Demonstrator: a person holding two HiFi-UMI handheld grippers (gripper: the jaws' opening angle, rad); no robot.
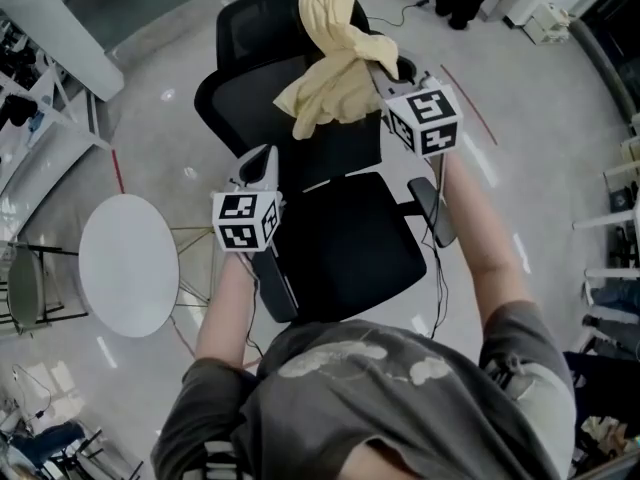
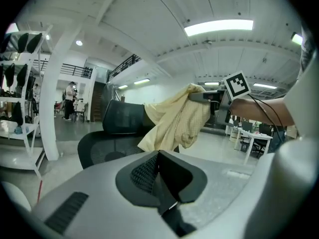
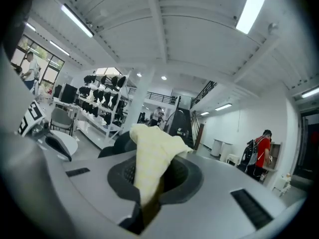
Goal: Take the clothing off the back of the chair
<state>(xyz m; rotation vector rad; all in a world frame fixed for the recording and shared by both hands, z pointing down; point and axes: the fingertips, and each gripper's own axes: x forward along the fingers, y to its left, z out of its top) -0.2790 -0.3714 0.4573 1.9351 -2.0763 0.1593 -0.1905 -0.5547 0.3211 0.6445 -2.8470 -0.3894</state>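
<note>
A pale yellow garment (image 1: 330, 68) lies over the backrest of a black office chair (image 1: 350, 243). One end is pulled up off the backrest toward the right. My right gripper (image 1: 385, 68) is shut on that raised fold, and the cloth (image 3: 152, 158) fills the space between its jaws. In the left gripper view the garment (image 2: 179, 121) hangs from the right gripper (image 2: 202, 96) above the chair back (image 2: 119, 116). My left gripper (image 1: 262, 165) hovers over the chair's left armrest, short of the cloth. Its pads (image 2: 149, 171) meet with nothing between them.
A round white table (image 1: 128, 263) stands left of the chair, with a folding chair (image 1: 25, 288) beyond it. A cable runs across the floor behind the chair. Shelves of dark items (image 3: 99, 103) line one wall, and white desks (image 2: 254, 138) stand farther off. People stand in the distance.
</note>
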